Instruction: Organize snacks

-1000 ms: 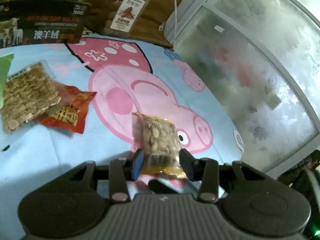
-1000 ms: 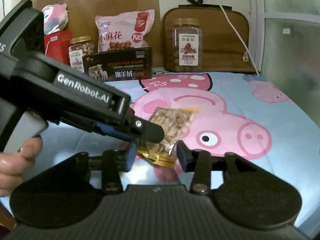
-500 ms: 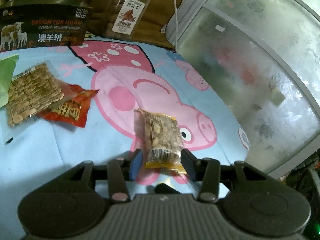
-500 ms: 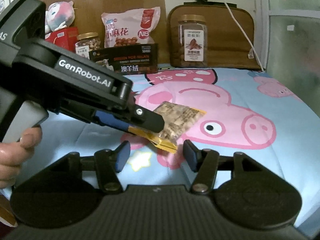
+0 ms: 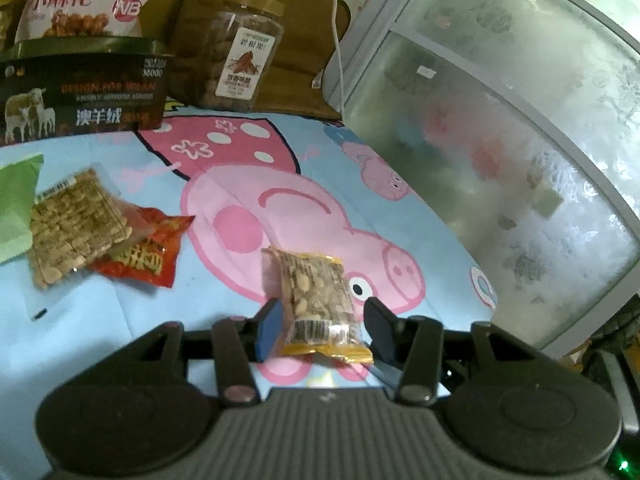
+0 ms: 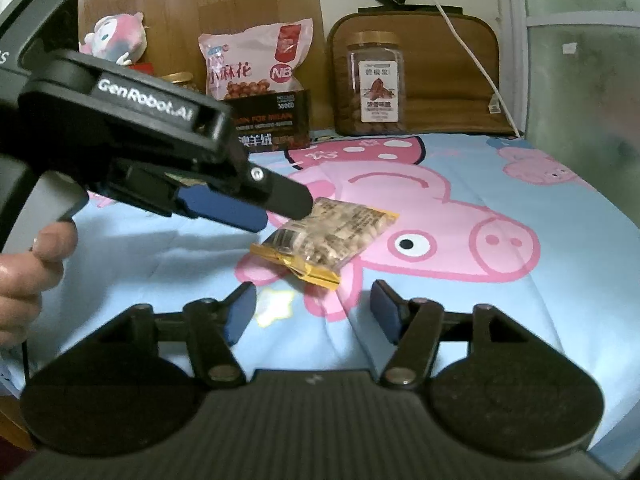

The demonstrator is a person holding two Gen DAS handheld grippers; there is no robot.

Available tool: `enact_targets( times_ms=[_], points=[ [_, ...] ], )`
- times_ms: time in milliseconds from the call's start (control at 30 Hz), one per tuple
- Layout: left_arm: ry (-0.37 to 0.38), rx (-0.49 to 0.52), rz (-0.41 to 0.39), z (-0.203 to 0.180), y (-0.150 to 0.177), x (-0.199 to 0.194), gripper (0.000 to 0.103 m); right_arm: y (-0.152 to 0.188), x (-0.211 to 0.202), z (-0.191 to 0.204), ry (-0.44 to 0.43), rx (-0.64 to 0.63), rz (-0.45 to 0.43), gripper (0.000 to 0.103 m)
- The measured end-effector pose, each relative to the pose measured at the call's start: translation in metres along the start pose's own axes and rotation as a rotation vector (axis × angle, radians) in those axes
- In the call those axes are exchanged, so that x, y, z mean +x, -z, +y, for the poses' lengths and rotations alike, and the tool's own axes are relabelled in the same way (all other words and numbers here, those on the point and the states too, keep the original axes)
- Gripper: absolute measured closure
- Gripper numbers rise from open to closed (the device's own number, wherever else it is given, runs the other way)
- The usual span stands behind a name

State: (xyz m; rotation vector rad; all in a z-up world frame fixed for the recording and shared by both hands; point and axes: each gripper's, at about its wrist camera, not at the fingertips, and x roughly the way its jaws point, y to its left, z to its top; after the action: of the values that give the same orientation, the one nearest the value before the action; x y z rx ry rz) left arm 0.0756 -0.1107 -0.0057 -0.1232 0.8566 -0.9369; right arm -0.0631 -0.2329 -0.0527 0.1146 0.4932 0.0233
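Now the nut packet [image 5: 316,300] lies flat on the pig-print sheet [image 5: 120,320]. It is between the fingers of the left gripper [image 5: 320,326], whose jaws are opening and do not press it. The right gripper [image 6: 312,312] is just before the packet, its jaws opening too, with nothing between them. Further left lie a peanut bag [image 5: 76,228] and a red snack packet [image 5: 148,256].

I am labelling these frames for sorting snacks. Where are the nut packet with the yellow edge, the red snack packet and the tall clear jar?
nut packet [image 5: 316,292], left wrist view, clear middle showing nuts.
red snack packet [image 5: 148,256], left wrist view, printed front.
tall clear jar [image 6: 378,88], right wrist view, white label.
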Motion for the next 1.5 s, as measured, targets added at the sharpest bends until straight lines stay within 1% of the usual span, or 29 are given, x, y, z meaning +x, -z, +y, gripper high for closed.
enact_targets(
  times_ms=[33,200,300,433,600,700,833,933,1100,1333,1500],
  points=[
    [-0.004,0.007,-0.001,-0.001,0.0,-0.001,0.057,0.001,0.0,0.0,-0.003,0.001,-0.003,0.033],
    [-0.038,0.042,-0.012,-0.003,0.002,-0.006,0.056,0.005,0.0,0.001,-0.026,-0.001,-0.03,0.023],
    [-0.048,0.034,-0.017,-0.001,0.002,-0.008,0.055,0.006,-0.001,0.003,-0.03,-0.021,-0.041,0.02],
    [-0.052,0.027,-0.023,0.001,0.0,-0.011,0.055,0.007,-0.004,0.004,-0.019,-0.032,-0.053,0.019],
    [-0.064,0.044,-0.033,-0.002,-0.002,-0.014,0.056,0.005,-0.009,0.001,0.003,-0.034,-0.071,0.019],
    [-0.071,0.051,-0.026,-0.001,-0.002,-0.013,0.056,0.005,-0.007,-0.001,0.0,-0.022,-0.064,0.019],
    [-0.106,0.073,-0.037,-0.002,-0.002,-0.013,0.056,0.004,-0.006,0.0,0.001,-0.02,-0.056,0.019],
    [-0.101,0.07,-0.042,-0.001,-0.003,-0.014,0.055,0.002,-0.009,0.001,0.018,-0.024,-0.061,0.019],
    [-0.115,0.099,-0.047,-0.004,-0.003,-0.015,0.055,0.002,-0.01,-0.001,0.023,0.001,-0.066,0.02],
    [-0.111,0.099,-0.039,-0.005,-0.003,-0.016,0.055,0.002,-0.008,-0.002,0.014,0.021,-0.046,0.02],
    [-0.108,0.1,-0.034,-0.005,-0.002,-0.015,0.055,0.002,-0.01,-0.001,0.013,0.028,-0.053,0.02]
  ],
)
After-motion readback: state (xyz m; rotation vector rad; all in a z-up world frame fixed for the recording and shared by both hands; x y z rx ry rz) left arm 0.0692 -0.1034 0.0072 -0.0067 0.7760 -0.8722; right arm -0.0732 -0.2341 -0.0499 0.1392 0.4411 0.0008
